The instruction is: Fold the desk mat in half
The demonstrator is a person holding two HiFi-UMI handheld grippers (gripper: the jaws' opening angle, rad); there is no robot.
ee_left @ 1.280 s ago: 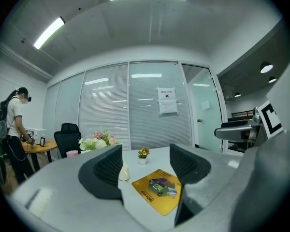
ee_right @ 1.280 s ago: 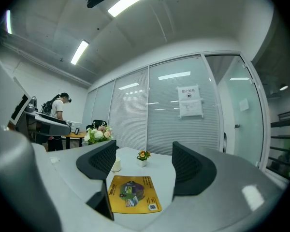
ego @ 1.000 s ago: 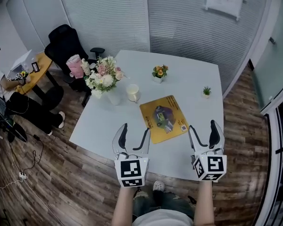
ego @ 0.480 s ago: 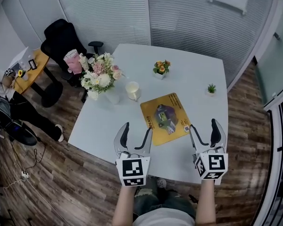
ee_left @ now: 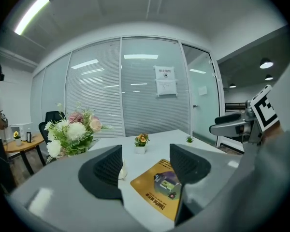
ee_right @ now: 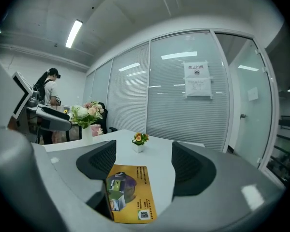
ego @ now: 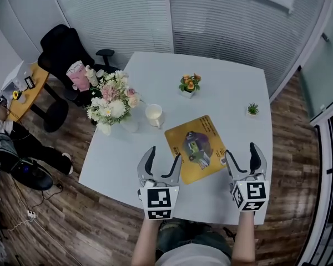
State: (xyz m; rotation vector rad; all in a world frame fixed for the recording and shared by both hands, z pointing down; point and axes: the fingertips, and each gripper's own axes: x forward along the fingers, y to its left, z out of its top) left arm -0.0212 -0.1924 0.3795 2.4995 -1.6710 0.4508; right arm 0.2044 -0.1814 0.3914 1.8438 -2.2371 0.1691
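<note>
Lying flat and unfolded, the desk mat [ego: 195,148] is found close to the near edge of the desk [ego: 222,87], askew to it. Bare surface is noted from the mat to the right edge and towards the near left corner. A bouquet [ego: 110,101] and cup [ego: 154,114] are set by the left edge, a flower pot [ego: 188,83] towards the far edge, and a small plant [ego: 253,109] by the right edge. The left gripper [ego: 164,155] and right gripper [ego: 241,151] are held over the near edge, flanking the mat, fingers apart and empty. Against one second earlier, both are recorded nearer the mat, with the finger spread unchanged.
</note>
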